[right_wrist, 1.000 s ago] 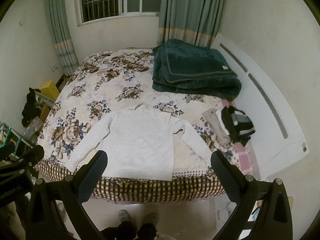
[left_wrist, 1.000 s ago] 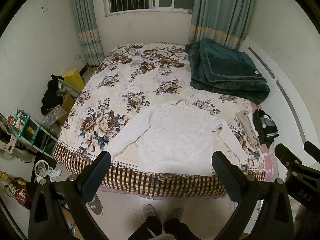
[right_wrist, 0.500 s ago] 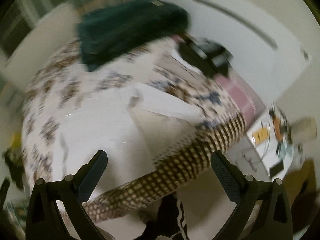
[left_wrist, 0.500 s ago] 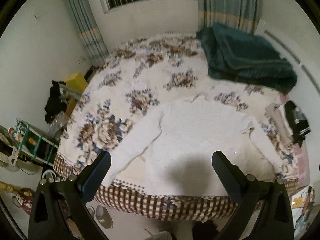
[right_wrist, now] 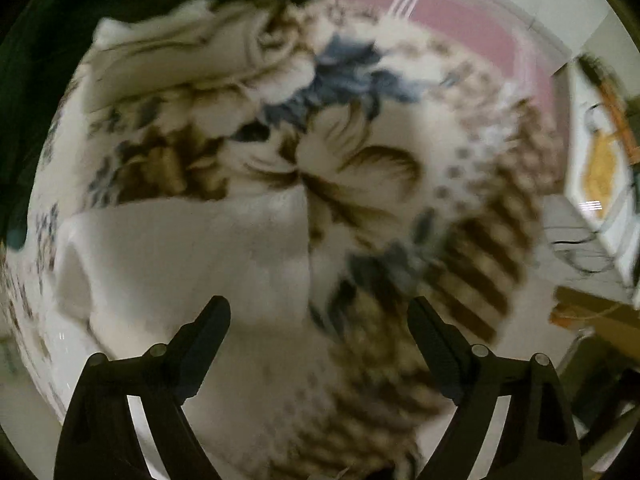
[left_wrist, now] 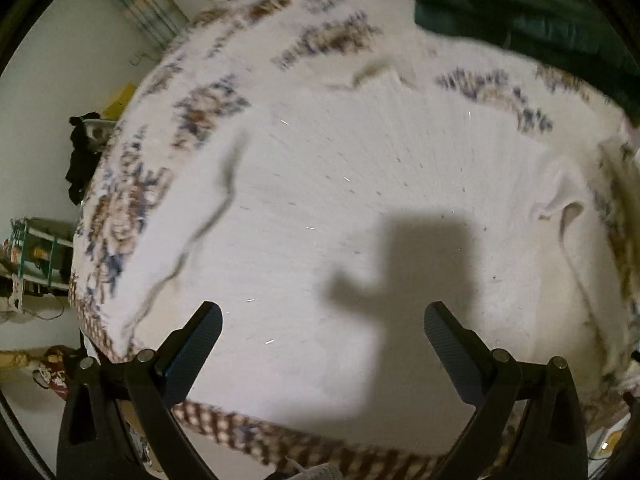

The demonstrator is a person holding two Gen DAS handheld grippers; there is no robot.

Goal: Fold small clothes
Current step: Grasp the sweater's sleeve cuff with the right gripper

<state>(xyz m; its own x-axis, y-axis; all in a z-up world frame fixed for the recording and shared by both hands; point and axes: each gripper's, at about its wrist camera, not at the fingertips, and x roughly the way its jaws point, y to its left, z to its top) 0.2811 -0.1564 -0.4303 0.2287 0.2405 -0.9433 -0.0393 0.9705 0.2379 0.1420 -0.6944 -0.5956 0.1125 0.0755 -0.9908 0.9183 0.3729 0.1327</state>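
Note:
A white knitted sweater (left_wrist: 360,208) lies flat on the floral bed cover, sleeves spread to both sides. My left gripper (left_wrist: 322,328) is open and empty, hovering low over the sweater's lower body; its shadow falls on the fabric. My right gripper (right_wrist: 318,324) is open and empty, close above the end of the sweater's right sleeve (right_wrist: 192,256) near the bed's front right corner. The right wrist view is blurred by motion.
A folded dark green blanket (left_wrist: 520,12) lies at the back right of the bed. Folded beige clothes (right_wrist: 180,52) lie beyond the sleeve. The bed's checkered edge (right_wrist: 472,264) drops to the floor. A small rack (left_wrist: 36,252) and dark clothes (left_wrist: 80,160) stand left of the bed.
Both grippers have moved down and forward from standing height to just above the bed. The left went over the sweater's body, the right swung to the right sleeve. Both stayed open.

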